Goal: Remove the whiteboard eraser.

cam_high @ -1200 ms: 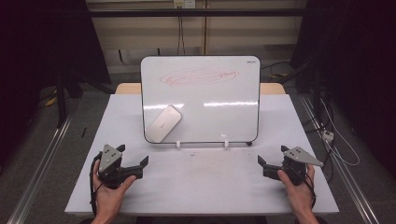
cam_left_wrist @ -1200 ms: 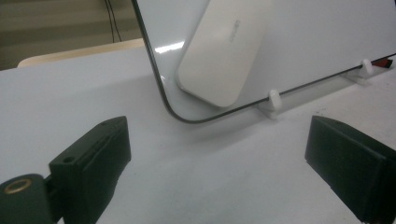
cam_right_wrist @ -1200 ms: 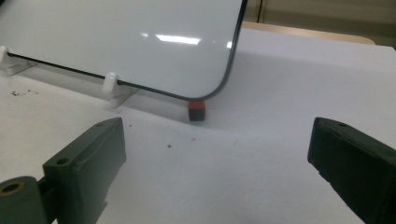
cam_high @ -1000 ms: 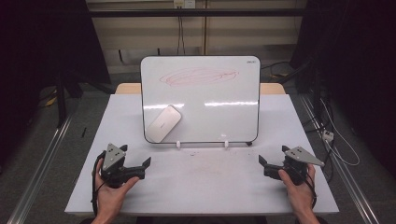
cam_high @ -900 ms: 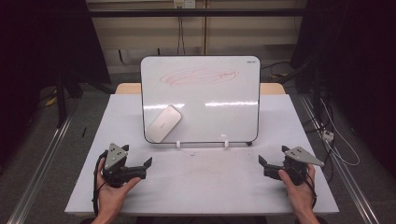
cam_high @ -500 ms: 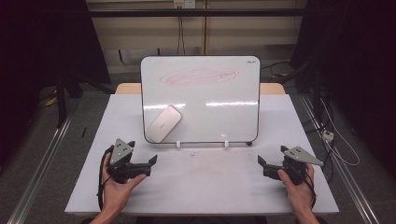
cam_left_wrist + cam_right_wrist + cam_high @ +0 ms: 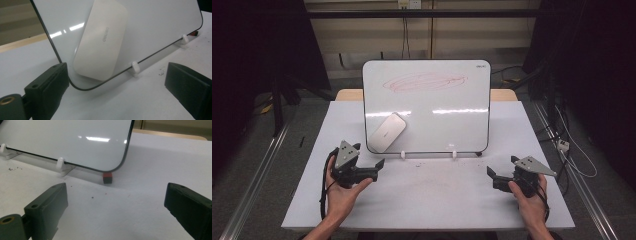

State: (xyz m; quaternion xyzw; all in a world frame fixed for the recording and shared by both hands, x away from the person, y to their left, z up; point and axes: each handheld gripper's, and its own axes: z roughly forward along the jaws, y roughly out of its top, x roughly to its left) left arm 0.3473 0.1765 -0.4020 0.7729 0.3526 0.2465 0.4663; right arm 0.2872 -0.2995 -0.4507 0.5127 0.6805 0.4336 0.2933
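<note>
Left gripper [image 7: 381, 164] sits low over the table [image 7: 302, 200] near its left edge, jaws spread wide with nothing between them, aimed at the lower left corner of the whiteboard [image 7: 452, 125]. Bare white tabletop lies between its tips and the board's rounded corner. Just above that corner a white eraser [image 7: 387, 132] clings tilted to the board face; in the left gripper view the eraser [image 7: 102, 42] is close ahead, between the jaws' line of sight, not touched. The board leans back on two small white clips [image 7: 403, 154], its bottom edge running across the table's middle, with a faint red scribble [image 7: 424, 82] near its top. In front of the board a wide stretch of table is free, speckled with dark crumbs. Right gripper [image 7: 490, 174] rests near the table's right edge, jaws likewise spread and holding nothing, well apart from the board. In the right gripper view a small red and black block [image 7: 107, 177] sits under the board's lower right corner.
</note>
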